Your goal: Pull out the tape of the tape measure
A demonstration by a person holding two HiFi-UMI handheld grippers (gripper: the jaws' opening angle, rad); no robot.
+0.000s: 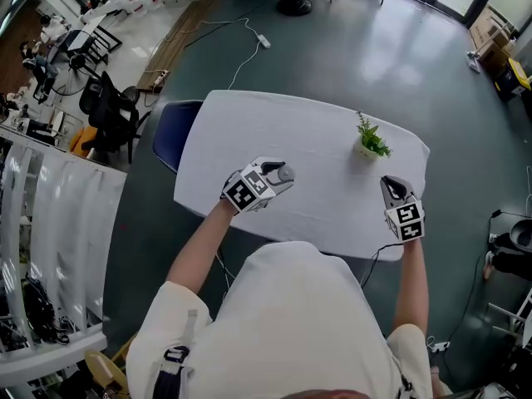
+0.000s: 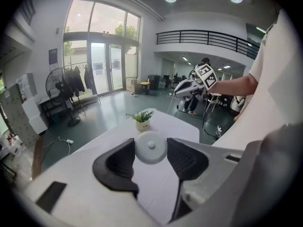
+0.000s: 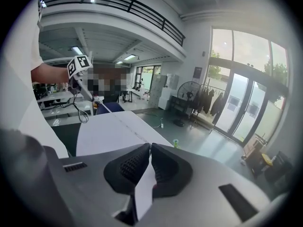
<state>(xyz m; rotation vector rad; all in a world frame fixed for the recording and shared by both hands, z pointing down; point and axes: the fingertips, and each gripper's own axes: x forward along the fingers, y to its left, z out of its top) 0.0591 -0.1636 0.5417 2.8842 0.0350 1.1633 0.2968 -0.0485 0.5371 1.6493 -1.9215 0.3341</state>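
Two claws: left claw (image 2: pixel 151 143) clamped on round tape measure (image 2: pixel 150 148); right claw (image 3: pixel 149 147) pressed together, empty.
Pot (image 2: pixel 142 125): small plant (image 2: pixel 142 116) inside, on surface (image 2: pixel 112 139) beyond left claw.

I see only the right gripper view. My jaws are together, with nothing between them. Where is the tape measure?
Observer: The left gripper has it. A round pale tape measure is clamped between its jaws.
Operator: Is any tape pulled out of it?
Observer: No. In the left gripper view no tape shows outside it.
Operator: Where is my gripper relative to the left one?
Observer: In the head view the right gripper is at the right edge of the table, well apart from the left gripper, which is over the near left part.
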